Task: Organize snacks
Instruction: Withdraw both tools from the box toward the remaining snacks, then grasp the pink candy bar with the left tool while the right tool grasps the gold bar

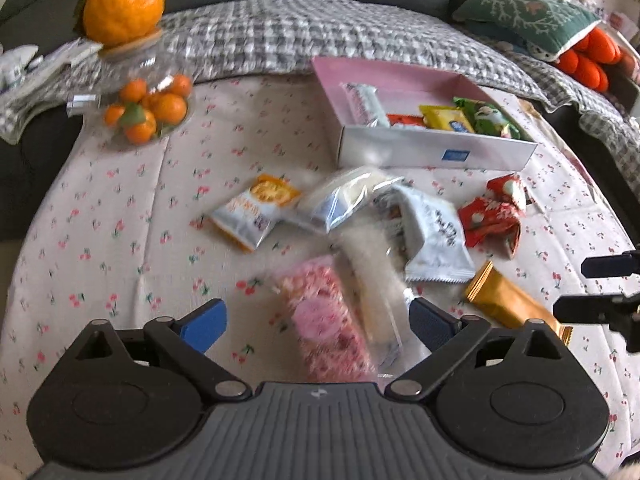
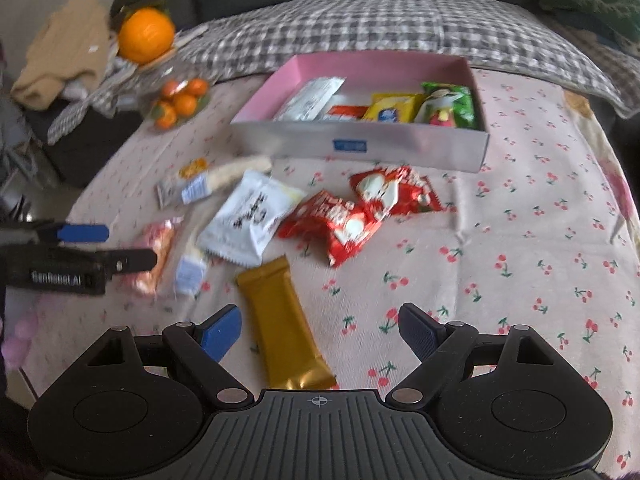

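Observation:
A pink-lined white box [image 1: 436, 152] [image 2: 360, 146] at the back of the table holds several snack packets. Loose snacks lie in front of it. My left gripper [image 1: 318, 324] is open, its fingers on either side of a pink packet [image 1: 324, 316] and a clear white bar [image 1: 376, 280]; I cannot tell if they touch. My right gripper [image 2: 320, 332] is open, with a gold bar [image 2: 284, 320] lying between its fingers. Two red packets [image 2: 360, 212] [image 1: 492, 216], a white packet [image 2: 252, 216] [image 1: 436, 236] and an orange-and-white packet [image 1: 256, 210] lie on the cloth.
A glass bowl of small oranges [image 1: 148, 108] [image 2: 180, 100] with a large orange [image 1: 124, 4] on top stands at the back left. The cherry-print cloth [image 2: 520, 240] covers the table. A checked blanket [image 1: 320, 36] and sofa lie behind. The left gripper also shows in the right wrist view [image 2: 104, 246].

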